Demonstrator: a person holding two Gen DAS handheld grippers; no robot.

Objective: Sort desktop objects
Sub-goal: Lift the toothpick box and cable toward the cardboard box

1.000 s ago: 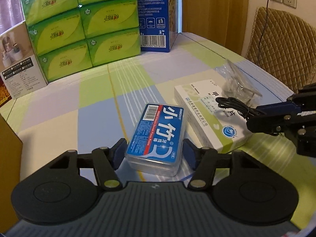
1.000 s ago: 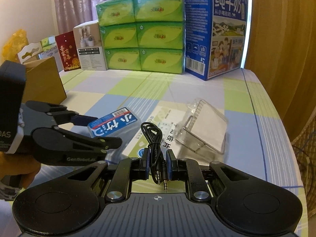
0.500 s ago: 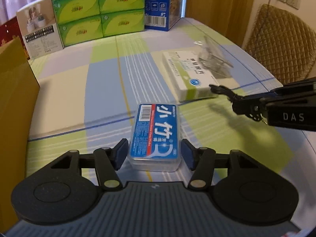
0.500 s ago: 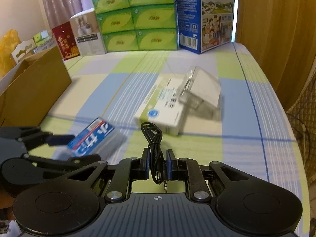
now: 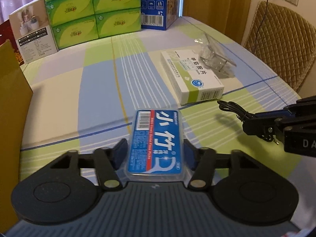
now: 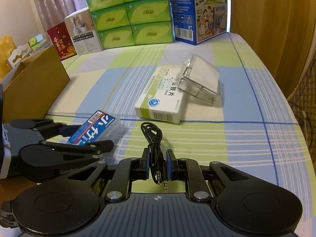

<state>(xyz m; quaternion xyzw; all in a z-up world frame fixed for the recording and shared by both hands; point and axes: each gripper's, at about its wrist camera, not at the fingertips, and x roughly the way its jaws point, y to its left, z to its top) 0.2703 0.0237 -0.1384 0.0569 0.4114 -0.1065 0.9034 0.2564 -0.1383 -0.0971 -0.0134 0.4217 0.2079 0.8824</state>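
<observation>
The left gripper (image 5: 155, 150) is clamped on a dental floss pick box (image 5: 156, 144), a flat clear plastic case with a blue label, a red stripe down its length, large white characters, a white floss-pick outline near the gripper end and a barcode at the far end; its blue pads press the two long sides, and the case is held above the tablecloth (image 5: 98, 90), which is checked in green, blue and cream. In the right wrist view the same box (image 6: 94, 129) sits tilted between the left gripper's black fingers. The right gripper (image 6: 157, 165) is closed on a coiled black audio cable (image 6: 153, 140), bundled into a narrow loop that sticks forward past the fingertips, with its metal jack plugs hanging back between the blue pads. Farther out on the table lies a white and green medicine box (image 6: 164, 100), flat, with a barcode on its near end, and a clear plastic container (image 6: 199, 81) rests tilted against its far right corner. An open cardboard box (image 6: 37, 83) stands at the left edge of the table. At the back, stacked green tissue packs (image 6: 130, 13) stand beside a blue milk carton box (image 6: 199, 9).
</observation>
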